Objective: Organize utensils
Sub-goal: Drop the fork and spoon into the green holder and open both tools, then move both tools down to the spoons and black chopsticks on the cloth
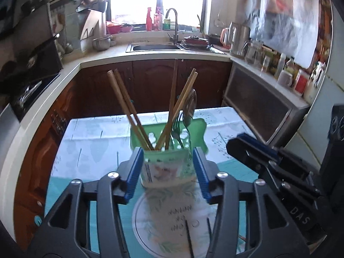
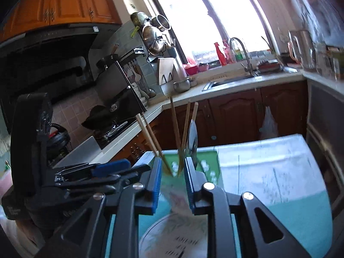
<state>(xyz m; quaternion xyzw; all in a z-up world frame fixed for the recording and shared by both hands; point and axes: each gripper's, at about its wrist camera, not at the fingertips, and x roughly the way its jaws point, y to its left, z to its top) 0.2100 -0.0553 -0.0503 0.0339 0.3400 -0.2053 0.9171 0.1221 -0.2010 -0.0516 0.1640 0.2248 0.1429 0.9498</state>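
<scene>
Pinching the light, top-heavy cup (image 1: 167,167) low on its walls, my left claw (image 1: 168,169) steadies loose chopsticks (image 1: 126,105); my right claw (image 2: 173,185) looks spread.

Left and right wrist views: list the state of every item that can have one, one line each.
Utensil cup: upright, between the left gripper's pads.
Chopsticks: standing in the cup, leaning outward.
Fork: in the cup, tines up.
Spoon: in the cup, bowl up.
Left gripper: open around the cup; contact unclear.
Right gripper: open, empty, beside the cup.
Green tray: flat behind the cup.
</scene>
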